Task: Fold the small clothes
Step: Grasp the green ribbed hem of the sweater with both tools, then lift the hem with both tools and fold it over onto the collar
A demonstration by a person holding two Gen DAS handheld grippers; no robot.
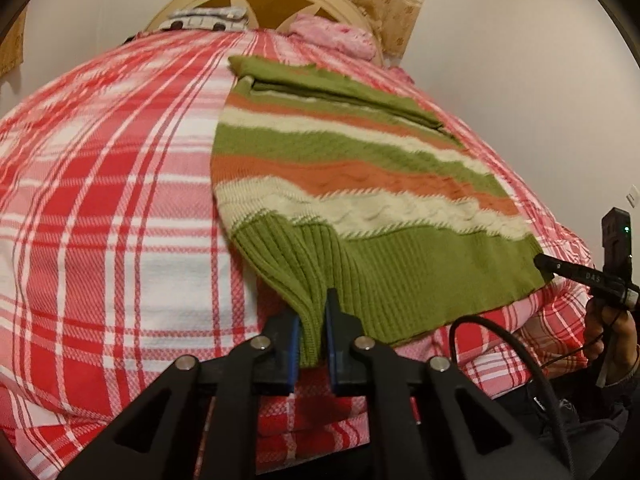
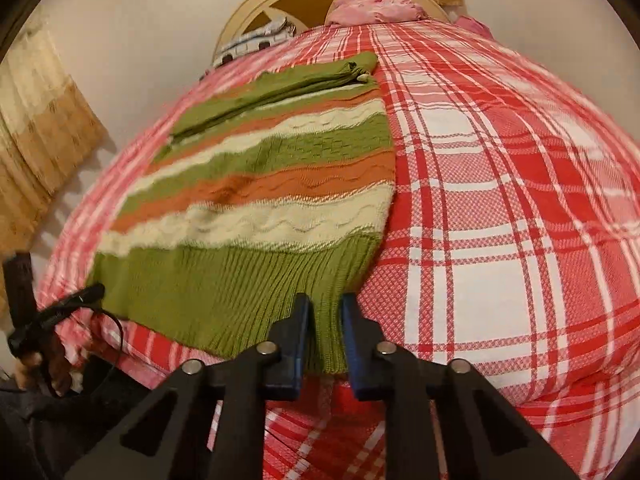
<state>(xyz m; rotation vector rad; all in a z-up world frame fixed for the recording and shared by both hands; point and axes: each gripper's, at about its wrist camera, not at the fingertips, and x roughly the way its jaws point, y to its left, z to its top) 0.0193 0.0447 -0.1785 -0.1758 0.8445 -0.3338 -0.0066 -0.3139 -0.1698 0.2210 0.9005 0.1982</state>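
You hold the sweater (image 1: 360,184) hem, left gripper (image 1: 311,332) and right gripper (image 2: 324,336) each clamped on a corner; lift evenly toward twelve o'clock, keeping the hem taut.

Warm, dim indoor light, soft shadows, slight motion blur, and strong fisheye bending at edges.

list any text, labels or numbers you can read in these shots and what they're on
"DAS": pale letters on the black body of the right tool, seen from the left wrist view; blurred, so the reading is uncertain.
Nothing readable on the striped knit sweater, the red plaid bedcover or the left tool.
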